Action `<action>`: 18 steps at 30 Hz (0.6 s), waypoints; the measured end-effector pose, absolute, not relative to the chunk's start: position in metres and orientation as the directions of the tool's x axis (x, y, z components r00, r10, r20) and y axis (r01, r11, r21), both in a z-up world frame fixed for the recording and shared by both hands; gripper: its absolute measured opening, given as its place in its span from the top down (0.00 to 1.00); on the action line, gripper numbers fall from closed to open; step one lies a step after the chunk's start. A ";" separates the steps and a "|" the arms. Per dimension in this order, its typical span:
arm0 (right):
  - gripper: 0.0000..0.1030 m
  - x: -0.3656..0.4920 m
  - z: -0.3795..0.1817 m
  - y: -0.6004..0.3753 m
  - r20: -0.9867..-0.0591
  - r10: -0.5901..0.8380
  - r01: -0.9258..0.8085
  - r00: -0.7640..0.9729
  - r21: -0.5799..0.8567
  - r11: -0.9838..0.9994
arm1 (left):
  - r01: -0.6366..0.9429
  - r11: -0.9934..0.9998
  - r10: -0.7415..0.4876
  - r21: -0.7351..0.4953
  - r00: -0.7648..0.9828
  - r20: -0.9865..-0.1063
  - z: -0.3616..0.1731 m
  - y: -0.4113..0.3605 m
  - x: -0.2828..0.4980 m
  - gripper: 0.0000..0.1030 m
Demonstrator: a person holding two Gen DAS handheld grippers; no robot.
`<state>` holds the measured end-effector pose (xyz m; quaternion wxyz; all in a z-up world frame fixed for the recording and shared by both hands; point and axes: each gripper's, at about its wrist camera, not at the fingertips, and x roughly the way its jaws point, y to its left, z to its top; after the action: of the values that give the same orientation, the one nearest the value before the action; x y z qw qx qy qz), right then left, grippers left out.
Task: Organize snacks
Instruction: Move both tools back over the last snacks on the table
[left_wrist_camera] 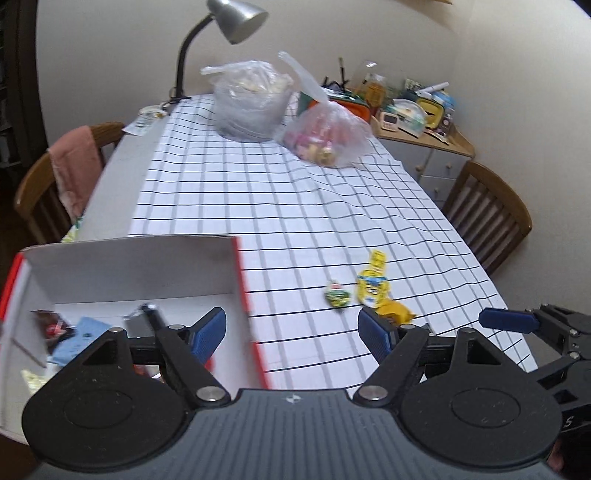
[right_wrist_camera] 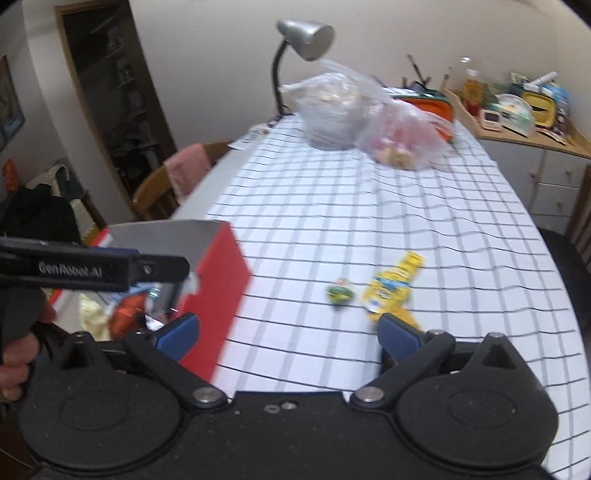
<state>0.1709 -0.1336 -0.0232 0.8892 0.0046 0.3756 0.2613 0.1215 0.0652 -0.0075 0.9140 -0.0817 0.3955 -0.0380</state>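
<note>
A red box with a white inside (left_wrist_camera: 236, 266) (right_wrist_camera: 218, 280) stands at the near left of the checked tablecloth and holds several snack packets (left_wrist_camera: 74, 332). To its right on the cloth lie a small green round snack (left_wrist_camera: 337, 294) (right_wrist_camera: 340, 291), a yellow packet (left_wrist_camera: 373, 284) (right_wrist_camera: 391, 288) and a yellow-orange wrapper (left_wrist_camera: 397, 312). My left gripper (left_wrist_camera: 293, 334) hangs open over the box's right wall, nothing between its blue pads. My right gripper (right_wrist_camera: 288, 332) is open and empty, just short of the yellow packet.
Two clear plastic bags of snacks (left_wrist_camera: 251, 99) (left_wrist_camera: 328, 133) stand at the table's far end beside a silver desk lamp (left_wrist_camera: 236, 18). Wooden chairs (left_wrist_camera: 487, 214) (left_wrist_camera: 44, 184) flank the table. A cluttered sideboard (left_wrist_camera: 417, 122) is at the back right. A hand (right_wrist_camera: 14, 354) holds the left gripper.
</note>
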 end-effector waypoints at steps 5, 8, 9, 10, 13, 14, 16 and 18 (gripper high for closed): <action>0.00 0.179 -0.037 -0.173 -0.691 0.436 -0.460 0.577 0.166 0.872 | 0.008 0.985 -0.134 -0.173 0.669 -0.731 -0.015 0.029 0.143 0.24; 0.00 0.188 -0.048 -0.191 -0.710 0.427 -0.456 0.561 0.166 0.875 | 0.014 0.985 -0.140 -0.173 0.654 -0.743 -0.024 0.010 0.154 0.24; 0.00 0.191 -0.052 -0.195 -0.715 0.426 -0.456 0.555 0.167 0.874 | 0.014 0.985 -0.139 -0.171 0.651 -0.746 -0.027 0.005 0.157 0.24; 0.00 0.193 -0.057 -0.200 -0.719 0.426 -0.460 0.549 0.166 0.872 | 0.014 0.986 -0.137 -0.168 0.647 -0.750 -0.030 0.001 0.161 0.24; 0.00 0.200 -0.070 -0.208 -0.737 0.424 -0.475 0.526 0.158 0.866 | 0.010 0.987 -0.128 -0.157 0.635 -0.762 -0.041 -0.009 0.175 0.24; 0.00 0.203 -0.075 -0.209 -0.743 0.422 -0.477 0.519 0.158 0.865 | 0.008 0.988 -0.123 -0.151 0.630 -0.767 -0.045 -0.012 0.181 0.24; 0.00 0.210 -0.084 -0.210 -0.753 0.420 -0.475 0.506 0.163 0.865 | -0.003 0.992 -0.097 -0.126 0.617 -0.781 -0.053 -0.017 0.191 0.24; 0.00 0.216 -0.091 -0.210 -0.761 0.421 -0.466 0.494 0.177 0.867 | -0.024 0.995 -0.067 -0.101 0.601 -0.797 -0.063 -0.021 0.201 0.24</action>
<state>0.2157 -0.2096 -0.0913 0.8639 -0.0263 0.4325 0.2567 0.2005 -0.0211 -0.0625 0.8932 -0.0508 0.4466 -0.0119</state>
